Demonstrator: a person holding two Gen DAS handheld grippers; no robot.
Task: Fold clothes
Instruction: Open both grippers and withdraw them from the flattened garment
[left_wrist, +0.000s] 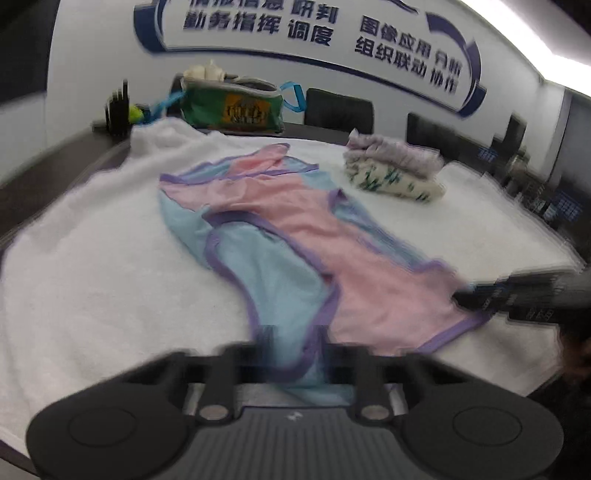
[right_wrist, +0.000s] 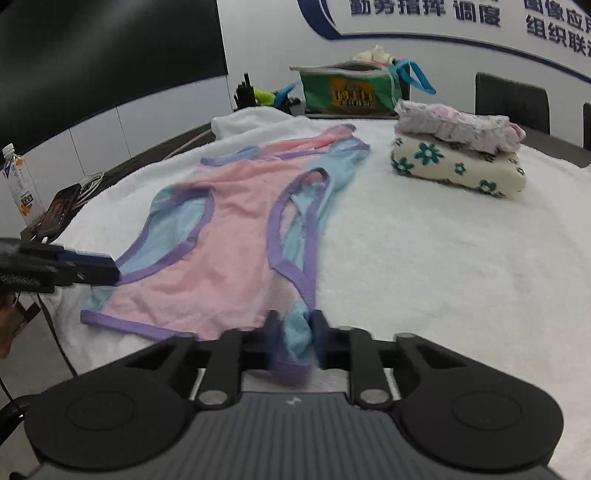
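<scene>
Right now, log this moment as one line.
task: fold clothes | left gripper: shut on vest hem | right gripper: shut on vest strap | folded pile: beside vest, apart

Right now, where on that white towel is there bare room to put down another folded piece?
The widest bare stretch of the white towel lies between the pink and blue garment and the stack of folded clothes, running toward the camera. The towel's outer left side is also bare. The far edge is crowded: a green bag sits there.

Office meeting room: wall slogan lettering (left_wrist: 266, 22), black chairs (left_wrist: 338, 110).
</scene>
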